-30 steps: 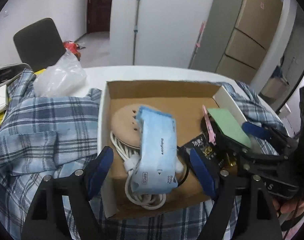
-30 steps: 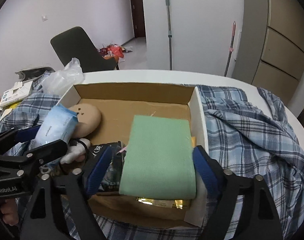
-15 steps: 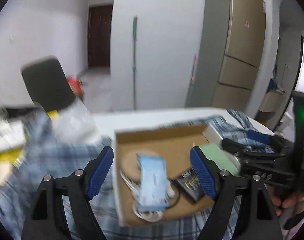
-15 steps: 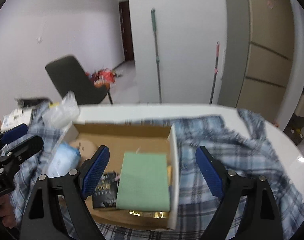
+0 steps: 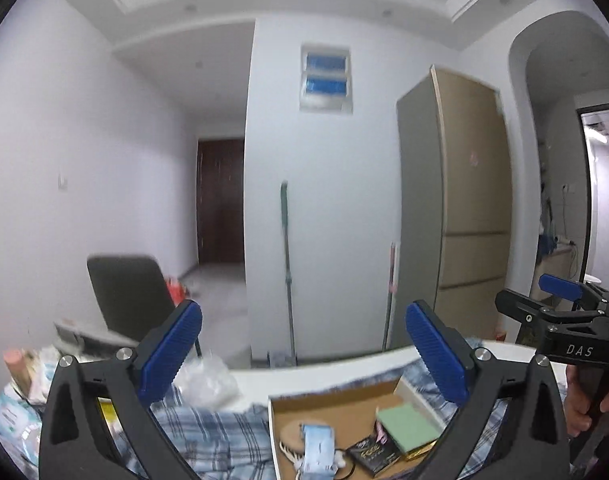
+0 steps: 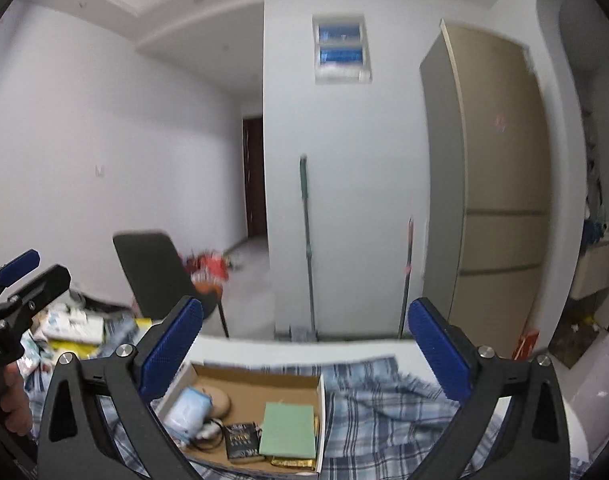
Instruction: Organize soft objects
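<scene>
Both grippers spread wide, empty, lifted clear of the box.

Left gripper [image 5: 303, 354] and right gripper [image 6: 305, 354] just opened further, nothing between the pads; raised and aimed at the far wall, probably to leave the packed cardboard box [image 6: 319, 420] alone. Inside it: blue tissue pack [image 6: 186, 407], green sponge pad [image 6: 289, 427], black packet [image 6: 240, 437]. Plaid cloth [image 6: 384, 404] spread on the white table [image 6: 304, 349], loose. Motion-blurred, so smaller contents unclear.
</scene>
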The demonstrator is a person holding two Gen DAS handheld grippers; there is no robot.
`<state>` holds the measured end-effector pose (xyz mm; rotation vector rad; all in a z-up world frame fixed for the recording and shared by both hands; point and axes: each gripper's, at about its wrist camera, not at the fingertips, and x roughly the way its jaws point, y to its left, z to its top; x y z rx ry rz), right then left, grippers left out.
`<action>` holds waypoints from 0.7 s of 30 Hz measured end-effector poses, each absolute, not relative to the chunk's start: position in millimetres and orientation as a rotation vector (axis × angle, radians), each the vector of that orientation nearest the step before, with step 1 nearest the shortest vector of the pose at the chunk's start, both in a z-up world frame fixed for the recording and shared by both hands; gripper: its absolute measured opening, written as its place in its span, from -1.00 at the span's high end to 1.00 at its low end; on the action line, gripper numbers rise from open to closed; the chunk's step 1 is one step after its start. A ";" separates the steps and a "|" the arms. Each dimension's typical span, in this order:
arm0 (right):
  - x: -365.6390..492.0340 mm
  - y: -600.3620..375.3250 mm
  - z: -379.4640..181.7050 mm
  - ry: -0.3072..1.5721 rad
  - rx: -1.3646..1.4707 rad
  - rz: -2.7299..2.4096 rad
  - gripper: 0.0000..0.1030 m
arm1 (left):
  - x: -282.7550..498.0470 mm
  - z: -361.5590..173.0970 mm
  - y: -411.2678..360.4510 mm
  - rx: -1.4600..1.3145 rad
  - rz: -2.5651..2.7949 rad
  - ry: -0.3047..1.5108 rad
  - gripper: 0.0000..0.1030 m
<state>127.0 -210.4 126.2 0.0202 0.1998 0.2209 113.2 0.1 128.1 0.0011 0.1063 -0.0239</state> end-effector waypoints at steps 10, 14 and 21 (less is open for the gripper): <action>38.9 -215.3 152.1 0.021 0.026 0.211 -0.99 | 20.5 154.8 -5.0 -0.007 -0.073 -0.020 -1.00; 19.3 -217.1 130.5 0.019 0.047 0.193 -0.99 | -15.9 130.5 -6.3 -0.020 -0.060 -0.067 -1.00; 11.0 -220.1 62.7 0.054 0.038 0.175 -0.99 | -26.7 72.0 -0.3 -0.045 -0.059 -0.023 -1.00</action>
